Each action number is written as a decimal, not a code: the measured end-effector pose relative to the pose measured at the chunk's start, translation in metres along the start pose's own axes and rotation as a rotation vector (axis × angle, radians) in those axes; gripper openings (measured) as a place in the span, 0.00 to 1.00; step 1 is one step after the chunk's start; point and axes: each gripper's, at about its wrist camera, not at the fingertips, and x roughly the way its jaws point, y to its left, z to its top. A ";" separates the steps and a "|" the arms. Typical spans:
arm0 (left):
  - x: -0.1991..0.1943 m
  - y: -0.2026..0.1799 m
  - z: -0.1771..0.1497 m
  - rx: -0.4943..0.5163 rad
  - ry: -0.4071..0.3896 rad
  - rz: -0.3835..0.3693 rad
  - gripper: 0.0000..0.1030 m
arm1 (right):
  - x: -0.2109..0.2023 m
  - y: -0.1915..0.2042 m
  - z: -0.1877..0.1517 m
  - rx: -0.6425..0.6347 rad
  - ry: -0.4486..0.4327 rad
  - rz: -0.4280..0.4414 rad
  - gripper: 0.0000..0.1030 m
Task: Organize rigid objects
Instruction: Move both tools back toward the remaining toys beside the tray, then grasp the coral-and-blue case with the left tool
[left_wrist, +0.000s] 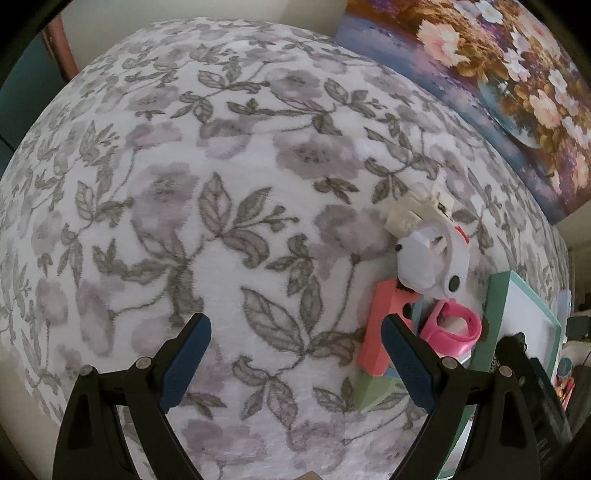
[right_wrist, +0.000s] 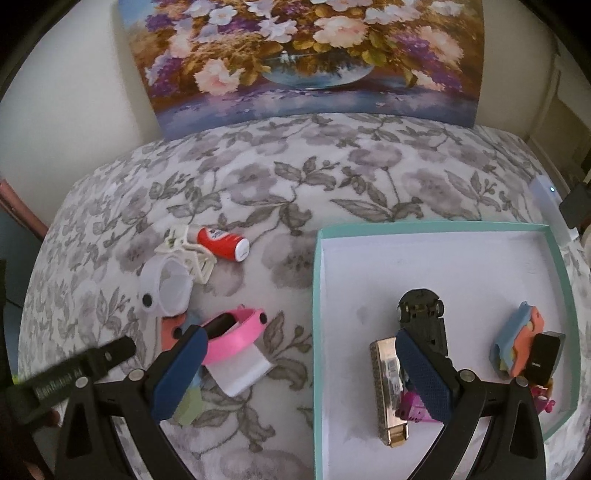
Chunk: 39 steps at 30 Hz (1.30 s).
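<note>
The left gripper is held spread wide, with nothing between its blue textured pads; only the cloth is seen beneath it. The right gripper is likewise spread and empty, straddling the left wall of the tray.

The tray is a shallow square box with teal walls and a smooth white floor. Inside it lie a black toy car on its roof, a metallic harmonica, a magenta plastic piece and a blue-and-coral foam block.

Left of the tray, on the cloth, a glossy pink wristband, a white round-rimmed magnifier, a cream hair claw clip, a red cylindrical bottle and a coral flat piece are clustered together.

The surface is covered by a fuzzy white blanket printed with grey leaves and mauve flowers. A floral painting is propped against the pale wall behind.
</note>
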 end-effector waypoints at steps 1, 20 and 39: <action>0.001 -0.001 0.000 0.004 0.004 -0.004 0.91 | 0.000 -0.001 0.002 0.006 -0.003 0.003 1.00; 0.036 -0.056 -0.012 0.169 0.035 0.033 0.91 | -0.006 -0.029 0.005 0.057 0.000 -0.003 1.00; 0.020 -0.079 -0.019 0.182 -0.005 -0.013 0.49 | -0.005 -0.036 0.004 0.073 0.017 0.000 1.00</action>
